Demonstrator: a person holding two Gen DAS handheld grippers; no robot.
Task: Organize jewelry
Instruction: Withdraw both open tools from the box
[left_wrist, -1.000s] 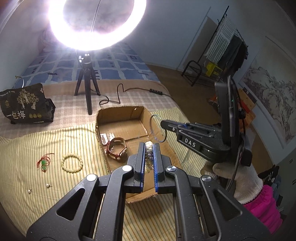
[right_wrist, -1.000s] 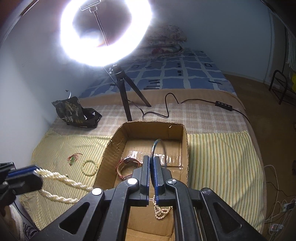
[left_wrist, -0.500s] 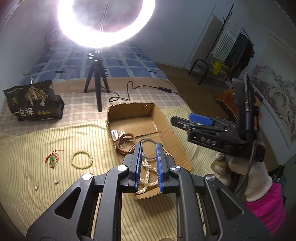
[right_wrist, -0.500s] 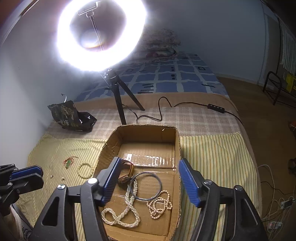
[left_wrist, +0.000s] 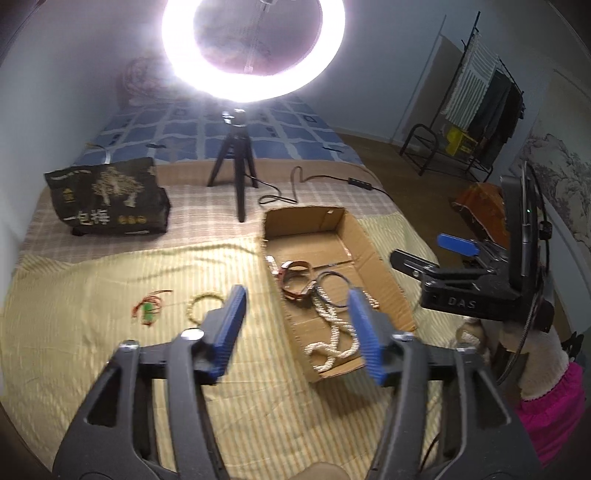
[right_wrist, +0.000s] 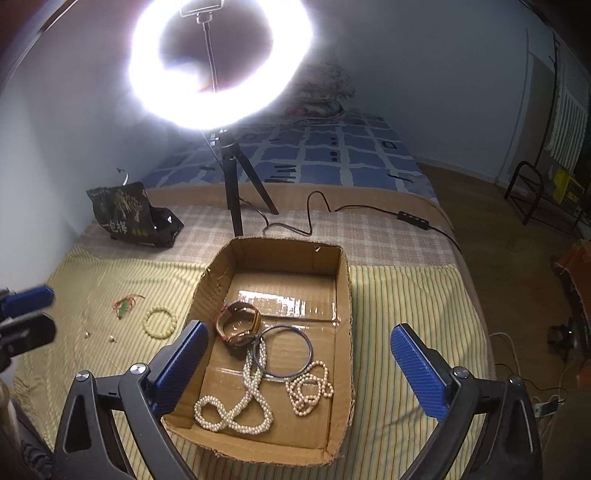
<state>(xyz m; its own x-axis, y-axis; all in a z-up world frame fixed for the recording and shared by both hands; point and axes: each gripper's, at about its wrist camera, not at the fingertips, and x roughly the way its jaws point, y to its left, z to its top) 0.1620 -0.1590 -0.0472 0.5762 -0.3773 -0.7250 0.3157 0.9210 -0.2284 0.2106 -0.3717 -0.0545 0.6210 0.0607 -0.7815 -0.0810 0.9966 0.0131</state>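
The cardboard box (right_wrist: 343, 295) lies on the yellow striped cloth. It holds a long pearl necklace (right_wrist: 236, 410), a smaller pearl strand (right_wrist: 308, 387), a blue bangle (right_wrist: 284, 350) and a brown strap watch (right_wrist: 238, 325). Above the box, my right gripper (right_wrist: 299, 328) has its jaws opening wide with nothing held. My left gripper (left_wrist: 295, 295) hovers over the box's left wall (left_wrist: 280, 295), jaws opening and empty. Left of the box lie a cream bead bracelet (left_wrist: 201, 306), a red-green cord pendant (left_wrist: 147, 308) and tiny earrings (right_wrist: 88, 334).
A ring light on a black tripod (left_wrist: 236, 177) stands behind the box, with its cable and switch (right_wrist: 413, 218) trailing right. A black printed bag (left_wrist: 107, 199) sits at back left. A gloved hand with a pink sleeve (left_wrist: 554, 417) holds the right gripper. The bed edge drops off to the right.
Both grippers went from shut to open. The left let go of the pearl necklace and the right let go of the blue bangle; both pieces now lie in the box.
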